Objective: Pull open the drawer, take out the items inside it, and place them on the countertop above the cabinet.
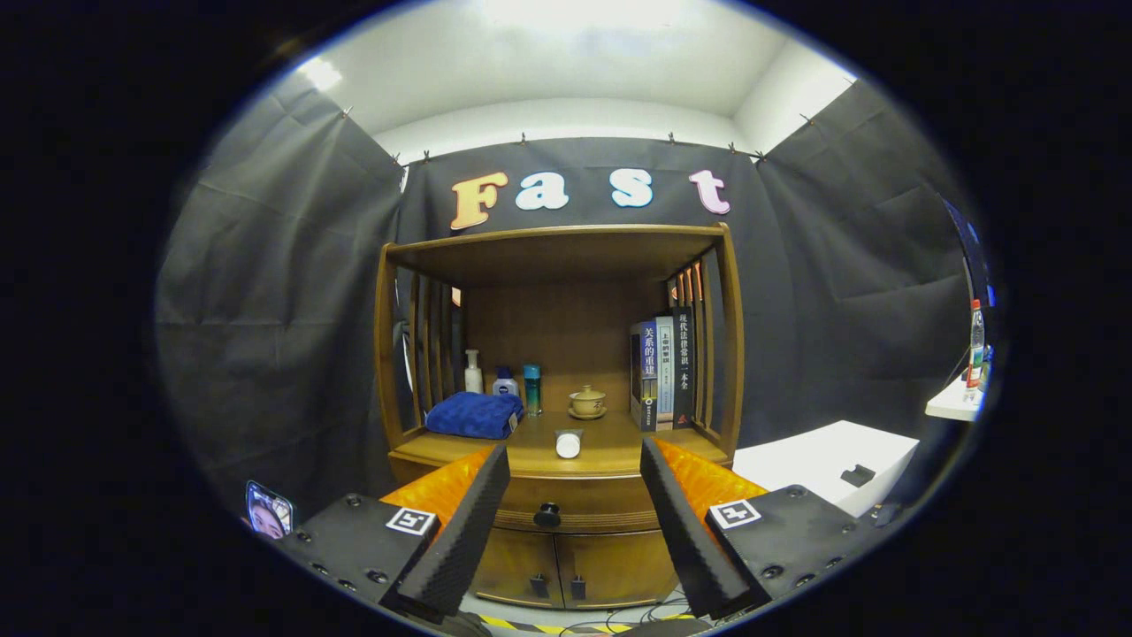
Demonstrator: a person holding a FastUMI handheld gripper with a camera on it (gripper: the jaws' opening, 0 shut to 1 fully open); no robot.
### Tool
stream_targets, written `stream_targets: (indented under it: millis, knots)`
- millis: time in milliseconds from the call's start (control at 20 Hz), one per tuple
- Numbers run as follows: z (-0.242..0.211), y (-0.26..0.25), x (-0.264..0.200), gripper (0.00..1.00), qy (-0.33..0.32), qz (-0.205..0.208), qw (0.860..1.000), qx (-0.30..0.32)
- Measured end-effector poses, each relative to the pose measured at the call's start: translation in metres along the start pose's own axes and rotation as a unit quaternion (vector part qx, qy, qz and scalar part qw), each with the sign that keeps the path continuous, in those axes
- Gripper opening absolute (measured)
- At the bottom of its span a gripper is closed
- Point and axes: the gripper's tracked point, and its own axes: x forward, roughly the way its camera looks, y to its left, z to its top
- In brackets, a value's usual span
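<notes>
A wooden cabinet stands ahead, its drawer (pixel 575 504) closed, with a round black knob (pixel 546 514) at the front. My gripper (pixel 575 531) is open; its black padded fingers (pixel 460 540) frame the knob from a distance, well short of it. On the countertop (pixel 610 447) above the drawer a small white cylinder (pixel 568 444) lies near the front edge. The drawer's contents are hidden.
On the countertop sit a folded blue towel (pixel 474 414), three bottles (pixel 504 380), a tea cup on a saucer (pixel 587 402) and upright books (pixel 665 372). Two lower doors (pixel 575 566) are below the drawer. A white box (pixel 831 460) stands to the right; cables lie on the floor.
</notes>
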Motion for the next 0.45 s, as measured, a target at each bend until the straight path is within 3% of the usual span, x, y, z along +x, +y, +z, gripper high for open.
stream_targets:
  millis: [450]
  knots:
    - [0.0036,0.0066,-0.0023,0.97,-0.004,0.002,1.000,0.007]
